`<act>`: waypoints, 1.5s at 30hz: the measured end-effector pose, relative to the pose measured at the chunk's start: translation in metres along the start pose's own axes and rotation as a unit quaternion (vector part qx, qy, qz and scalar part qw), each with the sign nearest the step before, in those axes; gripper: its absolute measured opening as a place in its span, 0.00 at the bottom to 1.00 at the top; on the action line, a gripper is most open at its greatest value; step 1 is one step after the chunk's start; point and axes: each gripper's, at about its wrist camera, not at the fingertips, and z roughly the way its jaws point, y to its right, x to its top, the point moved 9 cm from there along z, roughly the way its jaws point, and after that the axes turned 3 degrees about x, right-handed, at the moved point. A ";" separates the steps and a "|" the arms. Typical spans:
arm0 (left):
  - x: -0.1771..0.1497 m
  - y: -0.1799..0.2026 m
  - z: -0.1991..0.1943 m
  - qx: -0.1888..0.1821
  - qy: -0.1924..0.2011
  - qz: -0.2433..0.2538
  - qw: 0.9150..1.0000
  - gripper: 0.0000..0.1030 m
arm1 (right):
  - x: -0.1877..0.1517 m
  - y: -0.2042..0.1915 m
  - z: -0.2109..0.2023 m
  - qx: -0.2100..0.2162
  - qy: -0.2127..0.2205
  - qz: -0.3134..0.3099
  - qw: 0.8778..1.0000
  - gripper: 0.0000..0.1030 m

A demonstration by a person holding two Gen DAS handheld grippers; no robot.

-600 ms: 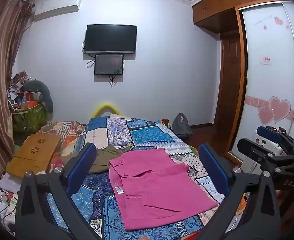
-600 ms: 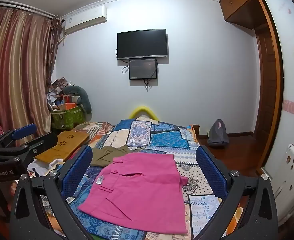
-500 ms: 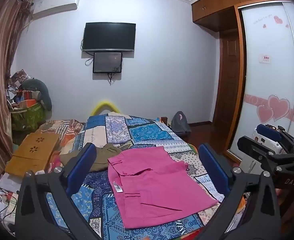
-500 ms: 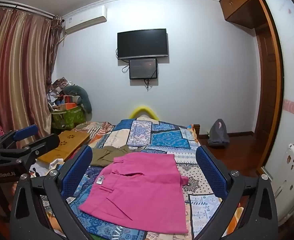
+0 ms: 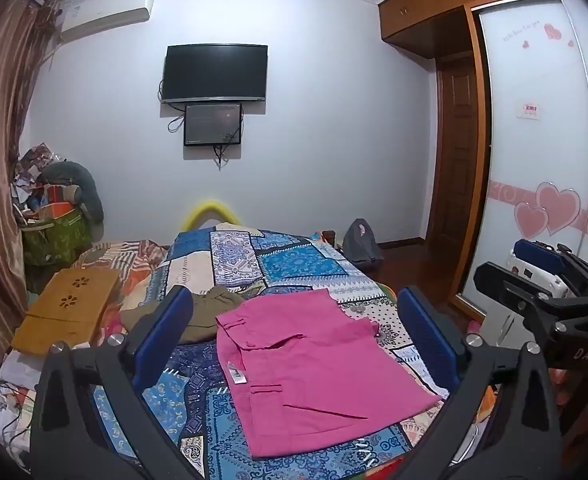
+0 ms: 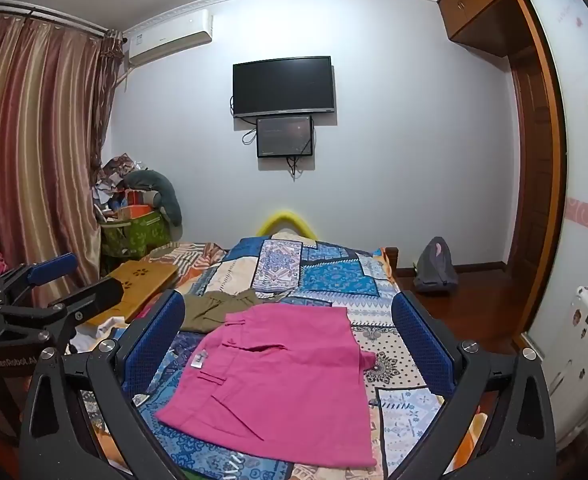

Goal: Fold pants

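Lying flat on the blue patchwork-quilted bed (image 5: 294, 268), bright pink cotton pants (image 5: 318, 364) faced both grippers' wide, empty fingers (image 5: 166, 332).

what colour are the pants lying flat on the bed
Bright pink pants, clearest in the right wrist view.

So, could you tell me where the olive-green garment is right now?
In both wrist views the olive-green garment lies crumpled on the patchwork bedspread, just beyond the pink pants' far left corner.

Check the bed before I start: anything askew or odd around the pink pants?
The pink pants lie flat but skewed on the patchwork bedspread. An olive garment sits crumpled beside their waistband. Nothing spilled or damaged.
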 end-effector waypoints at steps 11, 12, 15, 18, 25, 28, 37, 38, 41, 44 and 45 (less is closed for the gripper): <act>0.005 0.002 -0.004 0.003 0.009 0.009 1.000 1.00 | -0.003 0.005 0.003 -0.001 -0.007 0.005 1.000 1.00; 0.006 0.002 -0.004 0.003 0.010 0.008 1.000 1.00 | -0.003 0.006 0.003 -0.001 -0.006 0.006 1.000 1.00; 0.006 0.001 -0.004 0.006 0.012 0.008 1.000 1.00 | -0.003 0.006 0.003 -0.002 -0.005 0.006 1.000 1.00; 0.005 0.001 -0.004 0.008 0.012 0.008 1.000 1.00 | -0.002 0.007 0.003 -0.001 -0.006 0.005 1.000 1.00; 0.004 -0.001 -0.003 0.011 0.011 0.007 1.000 1.00 | -0.002 0.005 0.003 -0.001 -0.006 0.005 1.000 1.00; 0.003 0.000 -0.003 0.012 0.011 0.007 1.000 1.00 | -0.002 0.005 0.003 -0.001 -0.006 0.005 1.000 1.00; -0.001 -0.005 0.003 0.011 0.006 0.005 1.000 1.00 | 0.000 0.006 0.002 -0.003 -0.006 0.005 1.000 1.00; -0.001 -0.005 0.003 0.012 0.006 0.005 1.000 1.00 | 0.000 0.006 0.002 -0.003 -0.006 0.005 1.000 1.00; -0.001 -0.006 0.003 0.011 0.006 0.005 1.000 1.00 | -0.001 0.006 0.002 -0.003 -0.006 0.005 1.000 1.00; 0.000 -0.006 0.003 0.010 0.006 0.006 1.000 1.00 | -0.001 0.005 0.002 -0.002 -0.006 0.006 1.000 1.00; 0.000 -0.006 0.004 0.010 0.006 0.006 1.000 1.00 | -0.001 0.005 0.002 -0.002 -0.006 0.005 1.000 1.00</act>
